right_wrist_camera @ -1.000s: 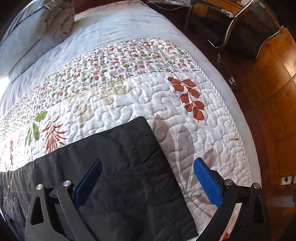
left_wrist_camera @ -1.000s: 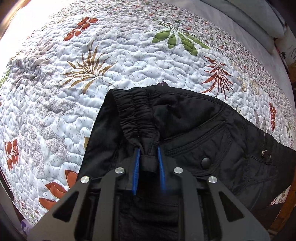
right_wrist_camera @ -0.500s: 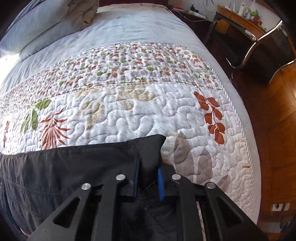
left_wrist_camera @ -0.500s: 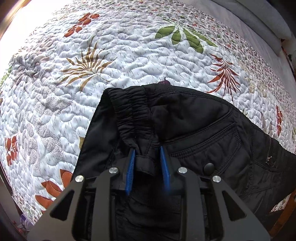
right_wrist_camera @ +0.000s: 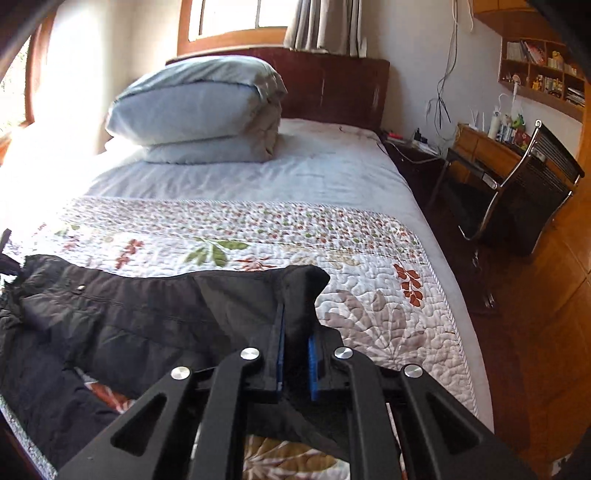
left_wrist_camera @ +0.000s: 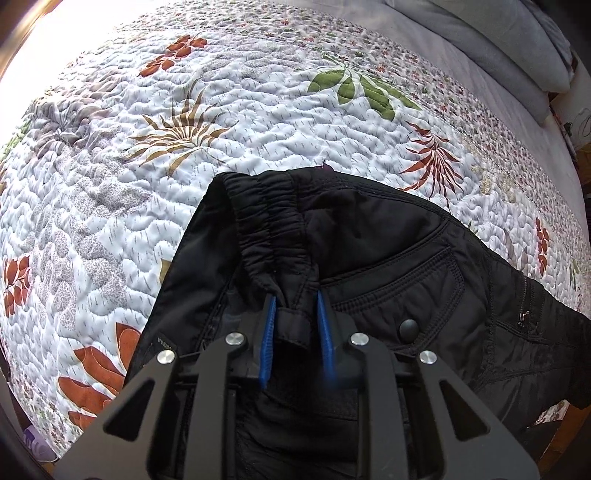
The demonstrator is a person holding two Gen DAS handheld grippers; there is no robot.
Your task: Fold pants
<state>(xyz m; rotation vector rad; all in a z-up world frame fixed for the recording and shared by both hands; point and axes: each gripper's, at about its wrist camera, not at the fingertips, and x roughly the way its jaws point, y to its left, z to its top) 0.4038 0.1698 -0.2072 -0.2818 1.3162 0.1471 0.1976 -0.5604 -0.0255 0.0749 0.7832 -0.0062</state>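
With both jaws clamped on the pants [left_wrist_camera: 369,258], which lie across the quilt [left_wrist_camera: 147,166], left gripper [left_wrist_camera: 295,295] pinches the waistband at 6 o'clock and right gripper [right_wrist_camera: 295,332] lifts the hem. Risk: thin pinch slips, or uneven pull skews the fold.

Black pants [left_wrist_camera: 388,258] run off the bottom and right edges of the left wrist view, so neither leg shows there. The belt loop disappears between the left gripper's [left_wrist_camera: 295,295] blue pads, its lower part hidden behind the frame. Over on the right wrist view, the hem corner vanishes inside the right gripper [right_wrist_camera: 295,332], and the waist end is cut at the left edge. Shelf items [right_wrist_camera: 535,77] are too small to identify. The window [right_wrist_camera: 236,18] is washed out.
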